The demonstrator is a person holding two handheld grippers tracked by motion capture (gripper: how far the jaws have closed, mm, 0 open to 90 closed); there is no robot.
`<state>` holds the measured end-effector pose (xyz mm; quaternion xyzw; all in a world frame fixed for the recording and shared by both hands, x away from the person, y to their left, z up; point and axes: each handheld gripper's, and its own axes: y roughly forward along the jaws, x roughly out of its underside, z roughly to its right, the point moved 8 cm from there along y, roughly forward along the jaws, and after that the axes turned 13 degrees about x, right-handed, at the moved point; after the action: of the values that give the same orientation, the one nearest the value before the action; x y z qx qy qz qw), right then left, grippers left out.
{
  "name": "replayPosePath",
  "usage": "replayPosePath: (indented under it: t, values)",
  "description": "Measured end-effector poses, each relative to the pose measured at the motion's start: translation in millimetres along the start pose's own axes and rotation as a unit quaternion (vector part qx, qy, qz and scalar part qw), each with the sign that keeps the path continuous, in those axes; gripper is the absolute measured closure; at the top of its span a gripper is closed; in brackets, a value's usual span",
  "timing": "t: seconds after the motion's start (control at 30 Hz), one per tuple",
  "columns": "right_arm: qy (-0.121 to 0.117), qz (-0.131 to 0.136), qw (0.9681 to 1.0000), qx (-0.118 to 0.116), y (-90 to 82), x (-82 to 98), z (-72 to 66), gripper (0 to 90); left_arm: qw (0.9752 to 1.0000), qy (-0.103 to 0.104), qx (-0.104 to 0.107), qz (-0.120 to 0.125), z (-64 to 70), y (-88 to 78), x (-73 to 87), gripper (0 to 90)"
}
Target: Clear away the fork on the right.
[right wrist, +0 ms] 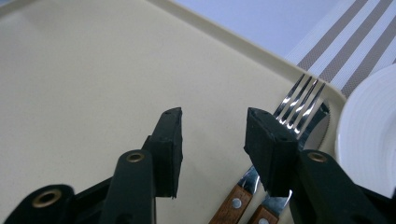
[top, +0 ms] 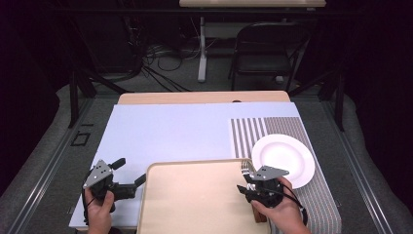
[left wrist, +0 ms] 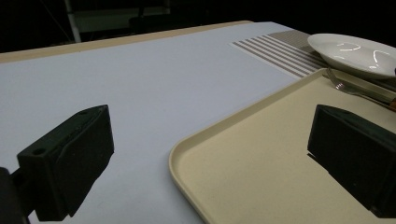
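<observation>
High view looks forward and down over the whole surface [top: 170, 131]. Both gripper views sit low and close. All share the tray [top: 195, 200] [left wrist: 261, 177] [right wrist: 84, 70].

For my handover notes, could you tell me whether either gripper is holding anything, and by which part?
Nothing is held. The right gripper has open jaws over the tray, with the fork beside them. The left gripper is open and empty too.

White plate [top: 284, 159], striped placemat [top: 253, 130], folding chair [top: 265, 48]

fork [right wrist: 299, 103] handle cut off, knife [right wrist: 314, 128] mostly hidden
</observation>
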<state>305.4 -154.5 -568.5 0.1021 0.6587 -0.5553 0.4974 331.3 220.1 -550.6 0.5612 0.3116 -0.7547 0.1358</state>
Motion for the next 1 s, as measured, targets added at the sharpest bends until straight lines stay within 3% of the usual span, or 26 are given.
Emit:
replayPosePath:
  t: [0.23, 0.37, 0.57, 1.0]
  values:
    - [-0.017, 0.018, 0.9997, -0.003, -6.7, -6.6, 2.3, 54.9, 1.0000, 0.002, -0.001, 0.000, 0.2, -0.4, -0.6, 0.4]
    - [-0.003, 0.039, 0.9992, 0.001, -10.5, -11.3, 4.5, 56.2, 1.0000, 0.001, -0.002, 0.003, 0.2, -0.5, -1.0, 0.5]
    - [0.003, 0.040, 0.9991, 0.009, -18.3, -8.2, 12.2, 54.8, 1.0000, 0.002, -0.002, 0.002, 0.9, 0.2, -1.1, 0.4]
    - [0.021, 0.068, 0.9953, 0.065, -41.1, -0.1, 56.3, 38.4, 1.0000, 0.000, 0.000, 0.001, 0.2, 0.8, -0.4, 0.5]
